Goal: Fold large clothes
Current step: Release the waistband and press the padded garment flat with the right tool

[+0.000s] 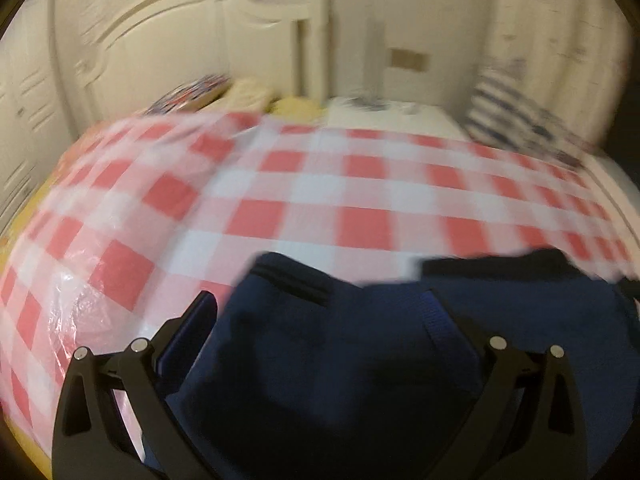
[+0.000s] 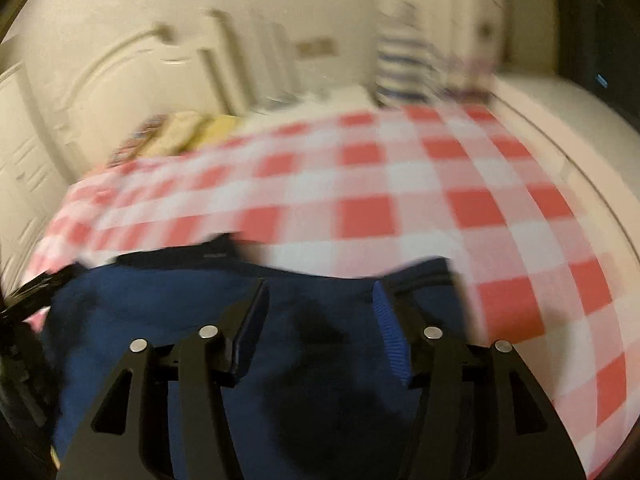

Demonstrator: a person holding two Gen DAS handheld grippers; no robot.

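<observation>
Navy garment (image 2: 168, 312) | lies at near edge of checked bed cover (image 2: 400, 184) | my right gripper (image 2: 320, 312) spread, pinching nothing | left gripper (image 1: 324, 320) spread wide over it | risk: loose cloth slumps, fold opens; blur hides edges.

Both views were smeared by motion blur. The navy garment (image 1: 360, 360) ran off the bottom edge in each, so its full shape stayed unknown. The left claw (image 1: 324, 312) had its right finger partly lost against the dark cloth. Items by the headboard (image 1: 160, 40) were too blurred to identify.
</observation>
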